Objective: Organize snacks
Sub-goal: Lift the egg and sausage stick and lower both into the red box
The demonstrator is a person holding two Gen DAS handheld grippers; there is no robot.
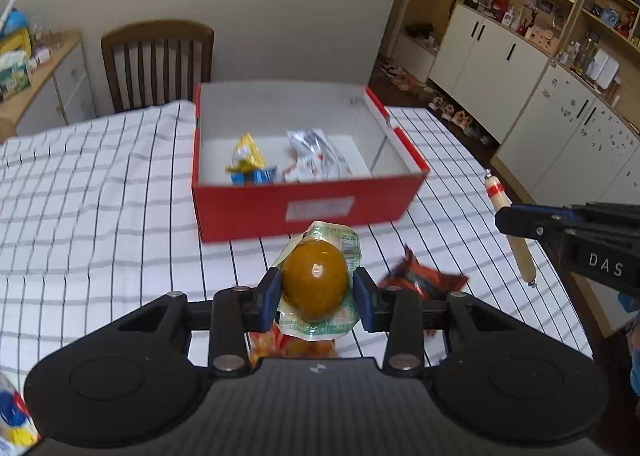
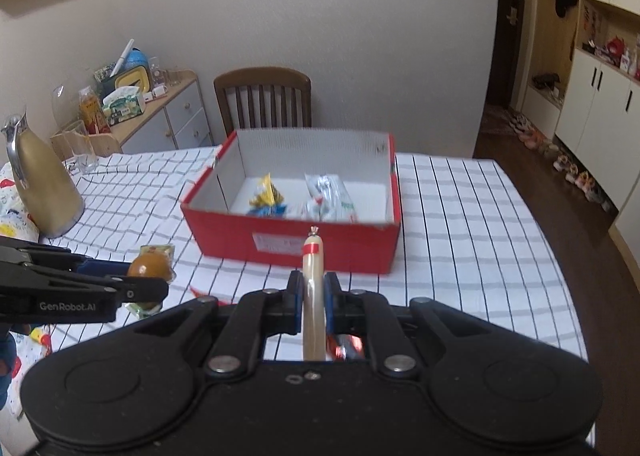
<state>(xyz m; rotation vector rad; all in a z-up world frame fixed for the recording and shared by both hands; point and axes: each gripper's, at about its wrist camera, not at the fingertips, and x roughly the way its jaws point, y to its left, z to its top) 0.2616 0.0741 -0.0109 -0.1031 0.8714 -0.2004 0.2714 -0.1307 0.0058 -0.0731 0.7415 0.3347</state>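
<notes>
Two grippers each carry a snack above the checked tablecloth (image 1: 100, 196). The left gripper (image 1: 316, 292) is clamped on a packaged brown egg (image 1: 315, 280); the right gripper (image 2: 313, 298) is pinched tight on a sausage stick (image 2: 313, 256). Ahead of both sits the red box (image 1: 280, 208), holding a yellow packet (image 1: 246, 156) and a silver packet (image 1: 316, 156).

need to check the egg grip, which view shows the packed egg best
The left wrist view: the packed egg sits centred and large between the left claw pads, wrapper visible. The right wrist view shows it small at the left edge, partly hidden by that claw.
</notes>
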